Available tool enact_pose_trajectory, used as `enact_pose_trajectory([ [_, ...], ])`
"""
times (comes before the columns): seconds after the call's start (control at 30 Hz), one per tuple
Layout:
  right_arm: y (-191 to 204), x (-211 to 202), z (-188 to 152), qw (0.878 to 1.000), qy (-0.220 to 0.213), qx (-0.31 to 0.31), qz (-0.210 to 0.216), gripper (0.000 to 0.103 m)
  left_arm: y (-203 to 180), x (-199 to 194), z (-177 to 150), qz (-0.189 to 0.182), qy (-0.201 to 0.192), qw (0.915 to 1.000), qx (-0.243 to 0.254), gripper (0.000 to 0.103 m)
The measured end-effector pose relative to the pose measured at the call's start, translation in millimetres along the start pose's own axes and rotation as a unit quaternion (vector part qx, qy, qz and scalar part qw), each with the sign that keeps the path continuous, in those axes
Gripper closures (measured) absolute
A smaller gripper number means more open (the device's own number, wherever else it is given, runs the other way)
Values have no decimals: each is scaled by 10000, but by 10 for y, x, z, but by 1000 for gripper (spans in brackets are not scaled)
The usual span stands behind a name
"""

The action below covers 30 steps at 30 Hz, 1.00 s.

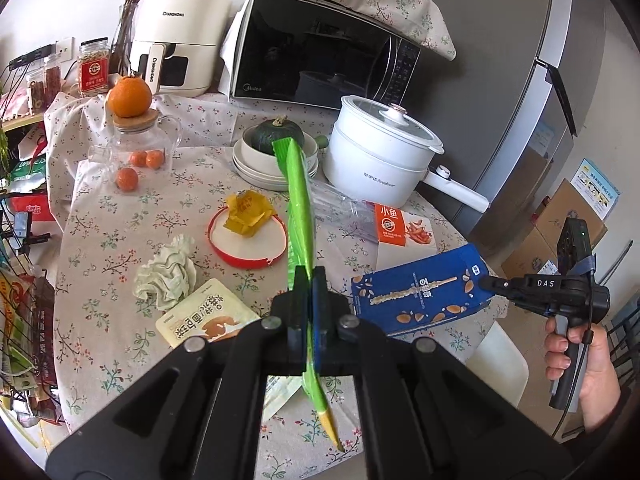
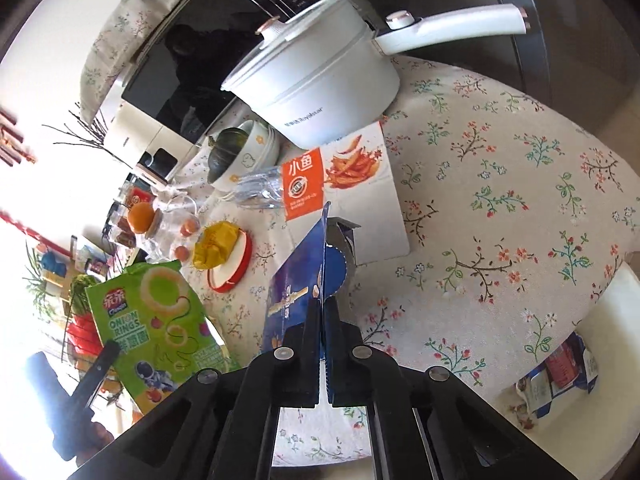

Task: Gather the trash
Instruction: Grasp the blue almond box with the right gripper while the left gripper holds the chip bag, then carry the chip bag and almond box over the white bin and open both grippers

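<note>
— So, leftmost?
— A jar [image 1: 94, 66] with a red label, too small to read. Next, a glass teapot [image 1: 142, 142] holding two small oranges, a big orange [image 1: 129, 96] on its cork lid.
— And the trash on the table [image 1: 112, 216]?
— A crumpled tissue [image 1: 168, 272], a snack pouch [image 1: 204, 320] just beside it, then a red lid [image 1: 248, 240] with a yellow wrapper [image 1: 246, 214] in it.
— The left gripper [image 1: 308, 300]?
— Its jaws pinch a green bag [image 1: 298, 200], held above the table; the right wrist view reads "ONION RINGS" on it.
— Behind?
— A "CHANGHONG" fryer [image 1: 176, 40], a "Midea" microwave [image 1: 320, 48], stacked bowls [image 1: 256, 160] holding a green squash [image 1: 276, 132], a lidded "Royalstar" pot [image 1: 376, 160].
— Further right?
— An orange-and-white packet [image 1: 400, 228] lies flat. The right gripper [image 1: 486, 282], marked "DAS", clamps a flap of the blue box [image 1: 420, 296], lifted off the cloth.
</note>
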State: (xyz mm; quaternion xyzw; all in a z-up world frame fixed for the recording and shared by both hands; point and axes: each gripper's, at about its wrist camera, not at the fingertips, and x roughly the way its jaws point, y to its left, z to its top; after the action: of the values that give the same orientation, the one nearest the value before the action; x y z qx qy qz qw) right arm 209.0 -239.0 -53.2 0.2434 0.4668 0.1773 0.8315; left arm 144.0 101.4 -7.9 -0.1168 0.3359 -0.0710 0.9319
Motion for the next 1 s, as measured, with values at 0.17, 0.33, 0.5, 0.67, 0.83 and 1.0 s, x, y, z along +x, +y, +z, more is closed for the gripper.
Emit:
enact_pose_trajectory([
  [0.17,163,-325,-38,9990,-242,-330,-190,101,-142,-66,21,-165,-145,9997,127,101],
  [0.33,232,-590,-88,9972,-459,-527,-269,101,-299,-80,34,-364,-222,9989,202,101],
  [0.5,212,-857,-140,9954,-621,-610,-408,101,-517,-47,17,-666,-214,9973,243,101],
  [0.67,77,-1161,-225,9943,-730,-607,-485,101,-857,22,-31,-955,-156,9943,457,101],
  [0.83,-122,-1501,-337,9927,-872,-560,-616,101,-1224,105,-106,-1298,-31,9893,671,101],
  [1.0,-422,-1809,-433,9912,-976,-358,-823,101,-1619,208,-213,-1608,142,9826,914,101],
])
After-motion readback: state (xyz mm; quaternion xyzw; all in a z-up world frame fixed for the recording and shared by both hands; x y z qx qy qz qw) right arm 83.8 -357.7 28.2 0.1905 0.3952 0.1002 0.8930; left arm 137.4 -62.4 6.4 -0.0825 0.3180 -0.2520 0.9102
